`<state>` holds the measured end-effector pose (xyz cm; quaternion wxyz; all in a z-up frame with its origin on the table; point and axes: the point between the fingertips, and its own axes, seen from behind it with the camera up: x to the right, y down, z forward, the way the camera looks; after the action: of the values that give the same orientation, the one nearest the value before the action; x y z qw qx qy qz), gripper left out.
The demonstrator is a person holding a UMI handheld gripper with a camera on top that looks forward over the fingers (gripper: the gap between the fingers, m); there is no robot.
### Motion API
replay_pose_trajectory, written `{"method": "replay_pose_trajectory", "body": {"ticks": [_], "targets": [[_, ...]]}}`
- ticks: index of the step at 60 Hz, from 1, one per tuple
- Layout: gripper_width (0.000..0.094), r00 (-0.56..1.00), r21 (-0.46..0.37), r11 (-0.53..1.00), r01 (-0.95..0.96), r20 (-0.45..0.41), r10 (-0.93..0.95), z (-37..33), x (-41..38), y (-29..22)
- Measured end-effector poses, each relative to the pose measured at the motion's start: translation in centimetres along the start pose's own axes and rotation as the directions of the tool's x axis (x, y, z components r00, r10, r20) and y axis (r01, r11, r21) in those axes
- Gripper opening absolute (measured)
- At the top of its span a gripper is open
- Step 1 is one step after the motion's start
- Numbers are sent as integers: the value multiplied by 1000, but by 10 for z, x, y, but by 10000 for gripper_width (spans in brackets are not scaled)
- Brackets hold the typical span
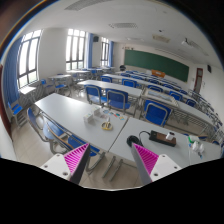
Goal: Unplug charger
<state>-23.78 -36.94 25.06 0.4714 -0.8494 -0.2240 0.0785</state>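
My gripper (111, 158) is open and holds nothing; its pink pads (76, 156) stand wide apart above the near edge of two white desks (70, 112). On the right desk, beyond the right finger, lies a small dark and white object (163, 135) that may be the charger on a power strip, with a thin cable (192, 144) trailing to its right. It is too small to tell plug from socket. A small pale object (106, 124) sits on the desk ahead of the fingers.
This is a classroom with rows of white desks and blue chairs (117, 98). A green blackboard (158, 65) is on the far wall and windows (30, 58) on the left. A narrow gap (111, 150) separates the two near desks.
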Motion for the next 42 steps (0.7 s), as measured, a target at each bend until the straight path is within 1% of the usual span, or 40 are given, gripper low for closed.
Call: {"method": "replay_pose_trajectory", "body": {"ticks": [2,3,7,18,22,29,34,42], "targets": [[852,1000,-9,1000,-2,2,2,-10,1,2],[851,1000,-12,1000,-2,2,2,-1,2,5],[853,1000,-26,1000,-3,-2,3,-4,11,15],[850,999,-85,996,-38,-30,36,25,78,71],[848,995,-107,991,-76,-71,68,40,118,94],[857,977,-116,984,-136,-183,113,79,206,128],[861,958,-88,979,-185,-237,160,117,267,137],[847,929,-3,969,-247,-286,236,182,350,127]]}}
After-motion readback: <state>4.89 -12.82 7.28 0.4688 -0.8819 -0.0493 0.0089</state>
